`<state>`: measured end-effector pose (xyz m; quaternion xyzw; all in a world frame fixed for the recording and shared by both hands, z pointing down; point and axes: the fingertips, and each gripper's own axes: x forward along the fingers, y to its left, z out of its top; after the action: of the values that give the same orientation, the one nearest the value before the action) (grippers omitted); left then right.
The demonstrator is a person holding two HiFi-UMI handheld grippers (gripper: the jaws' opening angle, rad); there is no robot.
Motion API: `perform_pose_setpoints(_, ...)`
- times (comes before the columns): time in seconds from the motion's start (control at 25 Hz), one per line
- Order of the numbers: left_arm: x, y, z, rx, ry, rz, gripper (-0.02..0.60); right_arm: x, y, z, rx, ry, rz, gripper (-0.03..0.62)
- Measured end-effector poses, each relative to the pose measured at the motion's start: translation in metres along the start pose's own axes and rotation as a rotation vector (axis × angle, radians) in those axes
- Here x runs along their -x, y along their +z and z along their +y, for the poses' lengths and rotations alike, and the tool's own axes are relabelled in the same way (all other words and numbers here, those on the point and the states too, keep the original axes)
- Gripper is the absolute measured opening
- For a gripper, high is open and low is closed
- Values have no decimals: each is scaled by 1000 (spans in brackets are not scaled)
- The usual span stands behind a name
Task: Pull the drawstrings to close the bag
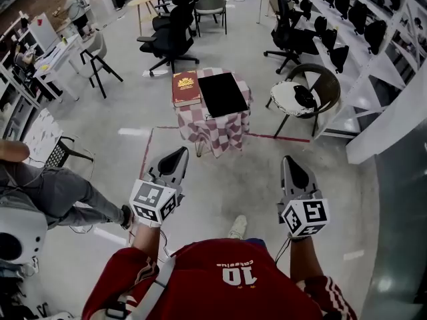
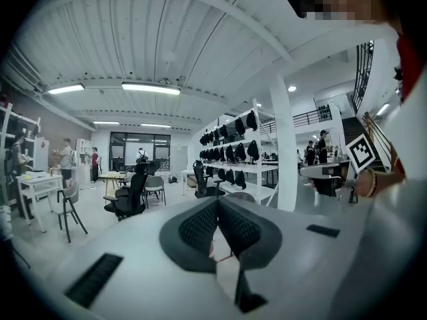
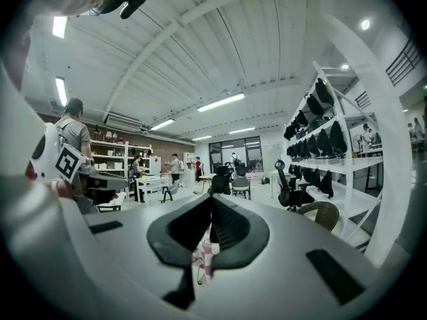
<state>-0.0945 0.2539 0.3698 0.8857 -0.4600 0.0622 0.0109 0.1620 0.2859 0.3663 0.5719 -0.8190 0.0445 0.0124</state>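
A grey concrete floor holds black office chairs beside white shelving, under strip lights.

A white number 10 stands on the person's red jersey; the small lettering by it is unreadable.

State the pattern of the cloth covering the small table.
The tablecloth is red-and-white checked; the head view shows it best.
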Motion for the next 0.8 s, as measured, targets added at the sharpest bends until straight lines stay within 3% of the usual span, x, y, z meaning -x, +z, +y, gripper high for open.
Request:
perform_pose_setpoints(0.44,-91,9,16,-39,72,40,0,-75,-1,-65,-38,80,11,14)
perform_pose_setpoints(0.8,-130,7,30,-49,112,70,0,-117,-6,-92,-68,124,24,14)
